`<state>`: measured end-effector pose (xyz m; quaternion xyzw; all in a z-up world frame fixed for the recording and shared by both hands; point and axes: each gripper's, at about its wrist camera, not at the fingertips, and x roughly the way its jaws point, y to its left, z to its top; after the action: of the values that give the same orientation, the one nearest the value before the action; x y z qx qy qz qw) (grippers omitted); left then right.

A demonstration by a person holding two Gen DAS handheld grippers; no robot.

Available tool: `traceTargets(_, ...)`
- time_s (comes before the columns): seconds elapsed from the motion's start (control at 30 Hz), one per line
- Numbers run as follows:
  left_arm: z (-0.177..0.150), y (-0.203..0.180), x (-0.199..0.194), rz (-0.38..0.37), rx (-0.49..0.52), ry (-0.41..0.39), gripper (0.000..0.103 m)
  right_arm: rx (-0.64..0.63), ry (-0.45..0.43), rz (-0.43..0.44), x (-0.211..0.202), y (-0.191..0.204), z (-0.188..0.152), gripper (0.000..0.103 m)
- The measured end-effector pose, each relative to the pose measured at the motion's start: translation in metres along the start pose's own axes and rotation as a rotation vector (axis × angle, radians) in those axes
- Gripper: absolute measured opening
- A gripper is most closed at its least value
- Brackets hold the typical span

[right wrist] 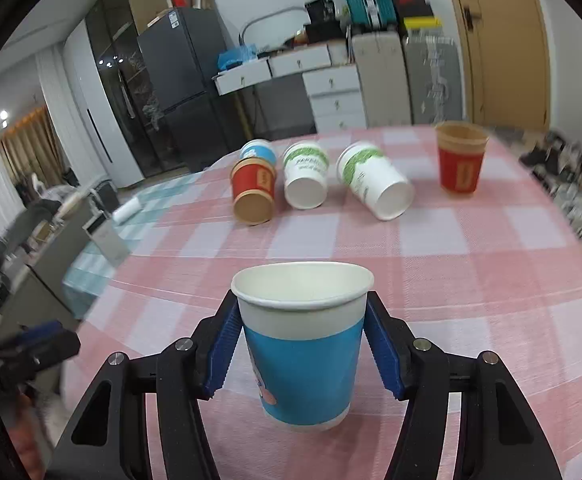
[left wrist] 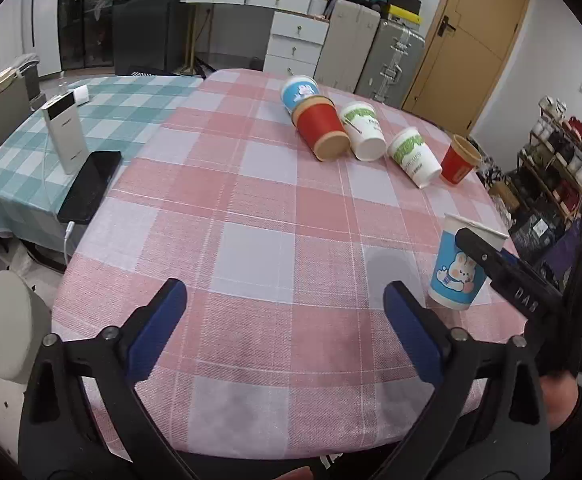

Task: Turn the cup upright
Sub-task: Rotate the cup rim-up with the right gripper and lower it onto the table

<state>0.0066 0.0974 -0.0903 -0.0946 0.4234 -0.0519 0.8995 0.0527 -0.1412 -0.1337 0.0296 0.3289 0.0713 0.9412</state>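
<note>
A blue paper cup with a rabbit print (right wrist: 303, 344) stands upright on the pink checked tablecloth (right wrist: 471, 280). My right gripper (right wrist: 303, 340) is shut on it, one blue pad on each side below the rim; its base looks to be on the cloth. In the left wrist view the same cup (left wrist: 457, 276) stands near the table's right edge with the right gripper's finger across it. My left gripper (left wrist: 287, 328) is open and empty above the near part of the table.
Farther back lie several cups on their sides: blue (left wrist: 299, 90), red (left wrist: 323, 132), two white-and-green (left wrist: 365, 130) (left wrist: 415, 156). A red cup (left wrist: 459, 160) stands upright at the right. A phone (left wrist: 91, 186) and power bank (left wrist: 65, 136) lie on the green cloth at left.
</note>
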Motion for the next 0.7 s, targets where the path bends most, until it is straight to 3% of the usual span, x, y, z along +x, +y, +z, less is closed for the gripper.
traceTargets(0.07,0.001,-0.004,0.008,-0.002,-0.003,0.013,0.096,-0.039,-0.038,-0.044,-0.001,0.005,-0.008,0.060)
traceTargets(0.37,0.000,-0.012,0.015,-0.025,0.011,0.023,0.097,-0.096,-0.075,-0.089,-0.014,0.011,-0.033,0.062)
traceTargets(0.67,-0.001,-0.015,-0.002,-0.021,0.031,-0.022,0.101,-0.093,0.005,-0.048,-0.015,0.011,-0.054,0.066)
traceTargets(0.7,-0.001,-0.015,-0.003,-0.021,0.031,-0.022,0.101,-0.092,0.019,-0.044,-0.015,0.011,-0.056,0.072)
